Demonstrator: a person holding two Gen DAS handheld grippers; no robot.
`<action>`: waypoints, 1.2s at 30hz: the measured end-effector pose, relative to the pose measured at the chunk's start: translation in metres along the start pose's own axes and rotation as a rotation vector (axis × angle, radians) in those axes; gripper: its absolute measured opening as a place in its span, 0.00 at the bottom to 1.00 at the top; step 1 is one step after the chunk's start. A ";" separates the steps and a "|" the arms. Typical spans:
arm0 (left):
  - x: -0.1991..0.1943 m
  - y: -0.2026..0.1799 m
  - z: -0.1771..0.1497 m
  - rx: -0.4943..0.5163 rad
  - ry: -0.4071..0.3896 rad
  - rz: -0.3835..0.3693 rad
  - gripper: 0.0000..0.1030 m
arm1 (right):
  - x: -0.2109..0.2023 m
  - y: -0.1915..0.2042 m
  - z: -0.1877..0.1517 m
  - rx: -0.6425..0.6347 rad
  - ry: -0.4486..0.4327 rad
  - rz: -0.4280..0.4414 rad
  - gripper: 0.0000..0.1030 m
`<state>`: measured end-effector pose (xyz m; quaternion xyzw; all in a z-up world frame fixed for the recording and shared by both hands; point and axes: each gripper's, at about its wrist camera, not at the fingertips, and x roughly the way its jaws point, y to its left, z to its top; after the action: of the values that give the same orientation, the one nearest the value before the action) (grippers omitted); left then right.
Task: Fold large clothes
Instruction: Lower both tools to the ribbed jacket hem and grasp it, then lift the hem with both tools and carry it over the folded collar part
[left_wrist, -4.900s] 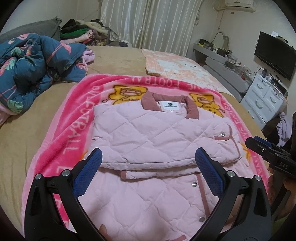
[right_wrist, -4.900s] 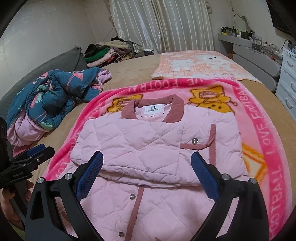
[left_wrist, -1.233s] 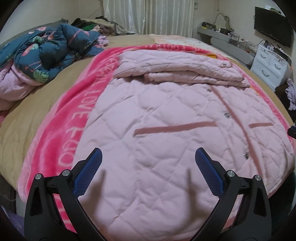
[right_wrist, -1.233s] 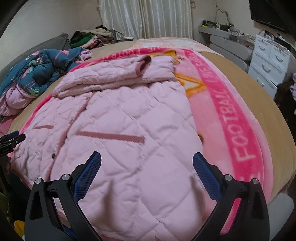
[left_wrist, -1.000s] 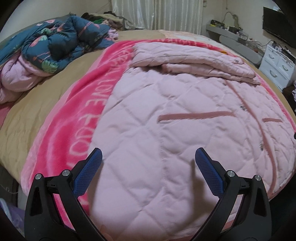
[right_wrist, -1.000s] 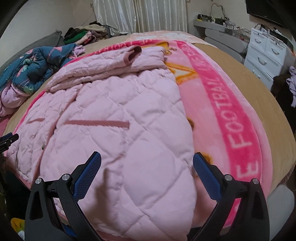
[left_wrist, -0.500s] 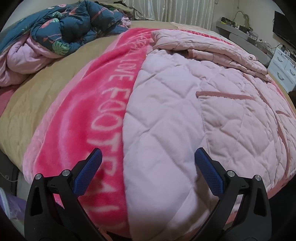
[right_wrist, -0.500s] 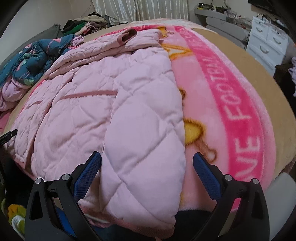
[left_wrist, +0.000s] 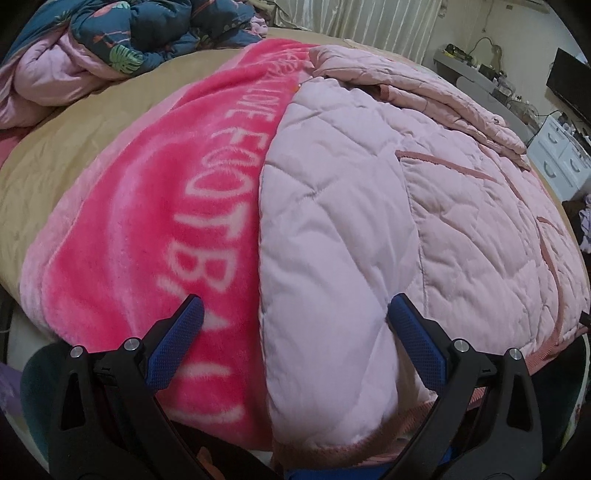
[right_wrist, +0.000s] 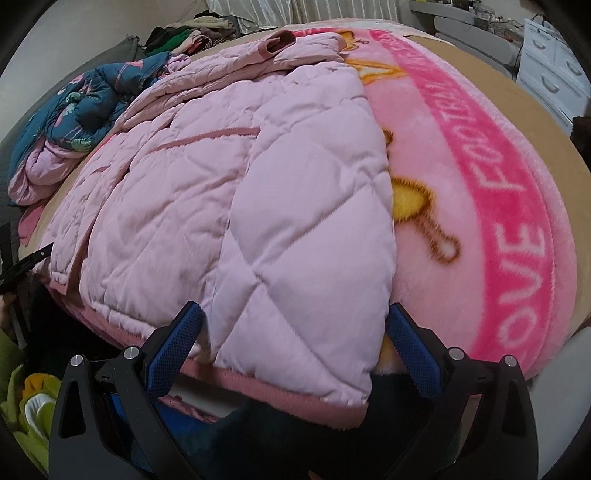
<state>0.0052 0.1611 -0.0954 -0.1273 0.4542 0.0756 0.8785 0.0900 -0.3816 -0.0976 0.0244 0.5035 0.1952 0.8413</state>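
Hand-held grippers (left_wrist: 291, 328) (right_wrist: 293, 332) low, agape at jacket (left_wrist: 369, 206) hem

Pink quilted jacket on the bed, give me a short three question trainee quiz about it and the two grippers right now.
1. True or false: both the left gripper and the right gripper have their jaws spread wide at the near hem of the pink quilted jacket.
2. Multiple choice: in the left wrist view, what lies directly to the left of the jacket's edge? A) bare mattress B) the pink football blanket C) a pillow
3. Fill in: the jacket's sleeves lie folded across its far end, near the ____.

Key: 1 true; 2 B; 3 collar
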 end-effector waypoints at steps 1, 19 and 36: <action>0.000 -0.001 -0.002 -0.002 0.002 -0.007 0.91 | -0.001 0.000 -0.002 0.005 -0.005 0.004 0.96; 0.001 -0.024 -0.014 0.034 0.008 -0.101 0.91 | 0.003 -0.010 -0.006 0.083 -0.007 0.179 0.68; -0.033 -0.044 0.005 0.087 -0.129 -0.105 0.10 | -0.038 0.004 0.011 0.049 -0.169 0.226 0.19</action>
<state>0.0005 0.1204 -0.0586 -0.1073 0.3921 0.0175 0.9135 0.0828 -0.3891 -0.0596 0.1180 0.4294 0.2737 0.8525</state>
